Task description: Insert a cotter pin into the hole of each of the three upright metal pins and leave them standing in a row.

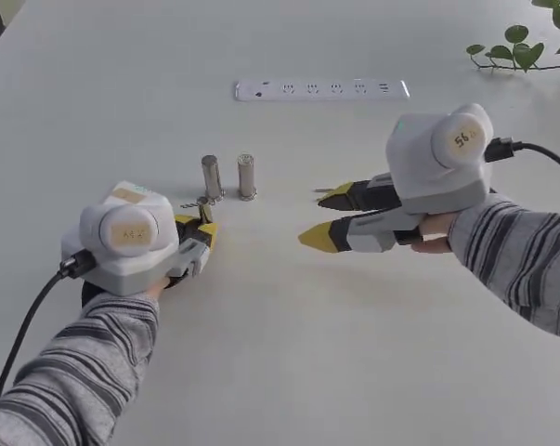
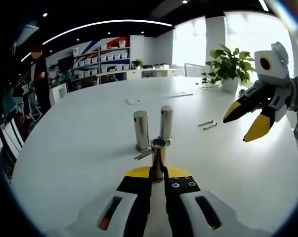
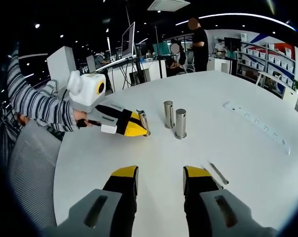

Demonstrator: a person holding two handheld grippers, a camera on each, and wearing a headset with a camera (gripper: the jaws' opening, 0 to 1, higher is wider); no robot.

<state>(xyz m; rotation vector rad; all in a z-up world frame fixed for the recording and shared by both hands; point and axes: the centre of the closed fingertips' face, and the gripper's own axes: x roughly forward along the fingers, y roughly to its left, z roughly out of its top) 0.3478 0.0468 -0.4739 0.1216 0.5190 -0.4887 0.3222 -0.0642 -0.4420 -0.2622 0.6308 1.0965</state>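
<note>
Jaws of the left gripper (image 2: 157, 174) clamp one pin (image 2: 158, 157), held upright just beside two standing pins (image 2: 141, 129). Right gripper (image 3: 161, 177) hovers opposite, low over the white table (image 1: 280, 353), jaws apart, near loose cotter pins (image 2: 207, 123). Power strip (image 1: 321, 89) and plant (image 1: 530, 42) sit farther back, in an open office with shelves

R tool (image 3: 161, 177) jaws apart; L tool (image 3: 137, 129) grips pin (image 3: 143, 121) nr two upright pins (image 3: 181, 123).
</note>
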